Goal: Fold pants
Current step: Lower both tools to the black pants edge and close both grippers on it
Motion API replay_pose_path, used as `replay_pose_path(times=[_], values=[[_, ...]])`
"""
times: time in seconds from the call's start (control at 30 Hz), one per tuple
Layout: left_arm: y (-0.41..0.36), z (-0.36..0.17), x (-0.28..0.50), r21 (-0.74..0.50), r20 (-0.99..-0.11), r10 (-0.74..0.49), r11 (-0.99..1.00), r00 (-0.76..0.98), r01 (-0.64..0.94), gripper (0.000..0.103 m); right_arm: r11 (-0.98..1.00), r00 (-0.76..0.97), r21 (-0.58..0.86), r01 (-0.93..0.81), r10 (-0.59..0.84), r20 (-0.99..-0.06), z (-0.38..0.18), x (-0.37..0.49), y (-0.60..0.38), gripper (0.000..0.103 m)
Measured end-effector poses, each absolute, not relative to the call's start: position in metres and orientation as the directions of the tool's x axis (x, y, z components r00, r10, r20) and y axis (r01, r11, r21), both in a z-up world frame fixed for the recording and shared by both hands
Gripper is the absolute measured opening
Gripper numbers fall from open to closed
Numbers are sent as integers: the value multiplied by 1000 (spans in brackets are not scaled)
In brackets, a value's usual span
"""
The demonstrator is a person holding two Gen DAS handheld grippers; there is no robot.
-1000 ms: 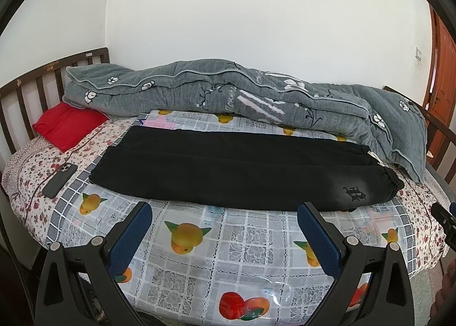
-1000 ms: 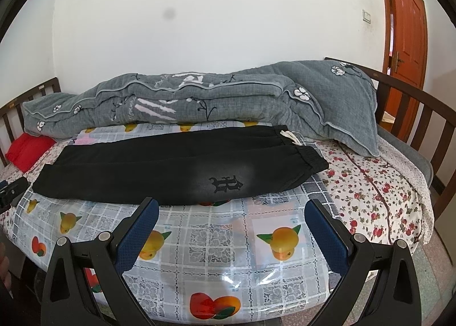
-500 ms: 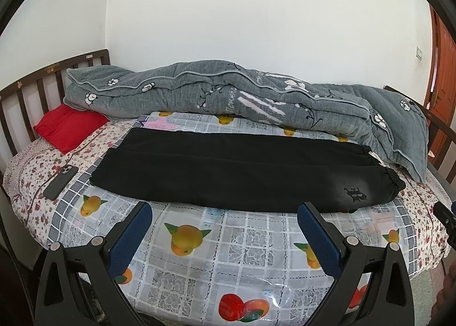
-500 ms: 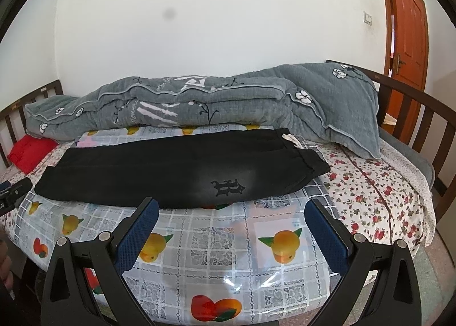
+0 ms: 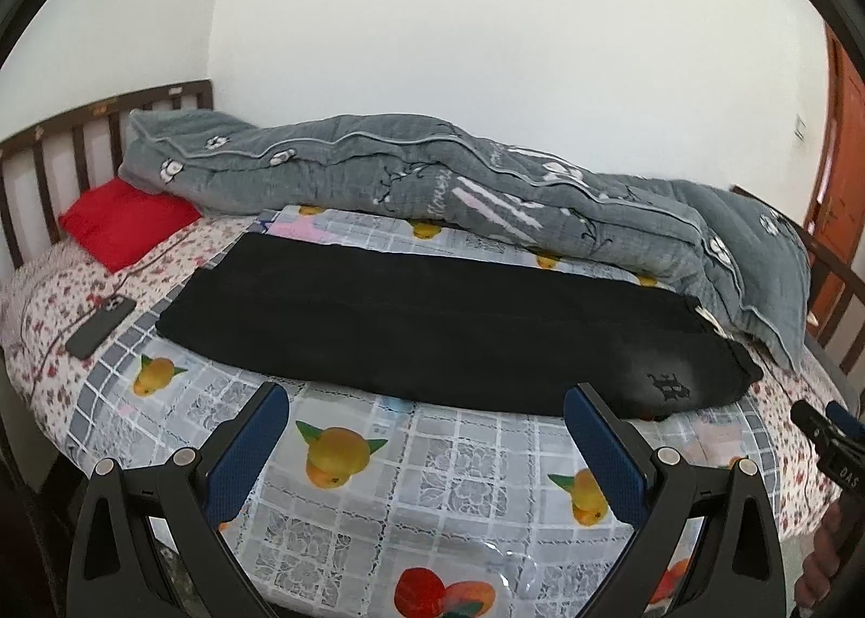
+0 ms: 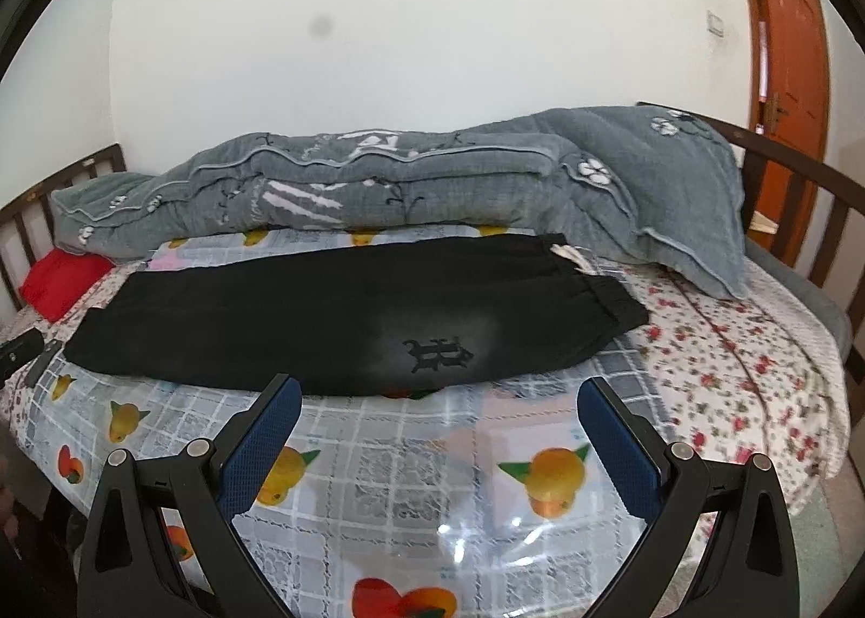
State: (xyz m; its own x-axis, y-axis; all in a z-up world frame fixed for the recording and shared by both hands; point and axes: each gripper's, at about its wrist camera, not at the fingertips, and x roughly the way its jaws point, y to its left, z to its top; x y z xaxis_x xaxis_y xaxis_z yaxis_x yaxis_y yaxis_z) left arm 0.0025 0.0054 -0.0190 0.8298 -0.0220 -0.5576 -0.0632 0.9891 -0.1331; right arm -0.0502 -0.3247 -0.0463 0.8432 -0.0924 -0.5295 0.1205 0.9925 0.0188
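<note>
Bed [image 5: 486, 461] with fruit-print plastic cover; grey quilt [image 5: 432, 185] bunched along wall side, red pillow [image 5: 121, 220] by headboard, dark phone [image 5: 100, 326] near it, orange door [image 6: 784, 50].

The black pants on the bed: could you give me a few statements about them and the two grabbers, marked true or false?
1. The black pants lie flat on the fruit-print sheet. True.
2. The left gripper is clamped on the pants. False: it is open, short of them.
3. The right gripper is open and empty. True.
4. The phone lies on the pants. False: it lies beside them, on the flowered cover.
5. The grey quilt lies behind the pants. True.
</note>
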Motion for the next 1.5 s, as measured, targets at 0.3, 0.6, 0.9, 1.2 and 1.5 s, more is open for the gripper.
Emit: replay_pose_path(times=[0.3, 0.6, 0.9, 1.2, 1.5], values=[[41, -58, 35, -180, -584, 1, 975, 812, -131, 100, 992, 826, 12, 124, -97, -556, -78, -17, -325, 101], [108, -111, 80, -251, -671, 9, 938, 741, -238, 86, 979, 770, 35, 200, -136, -624, -122, 39, -343, 90], [149, -153, 119, -332, -718, -38, 896, 695, -294, 75, 970, 710, 19, 242, -164, -685, -160, 70, -363, 73], [170, -178, 153, -371, -728, -76, 879, 681, -299, 58, 947, 679, 101, 305, -141, -720, -182, 89, -386, 68], [180, -184, 175, -410, -723, -67, 843, 688, -349, 49, 907, 692, 257, 335, -52, -720, -186, 104, -408, 68]])
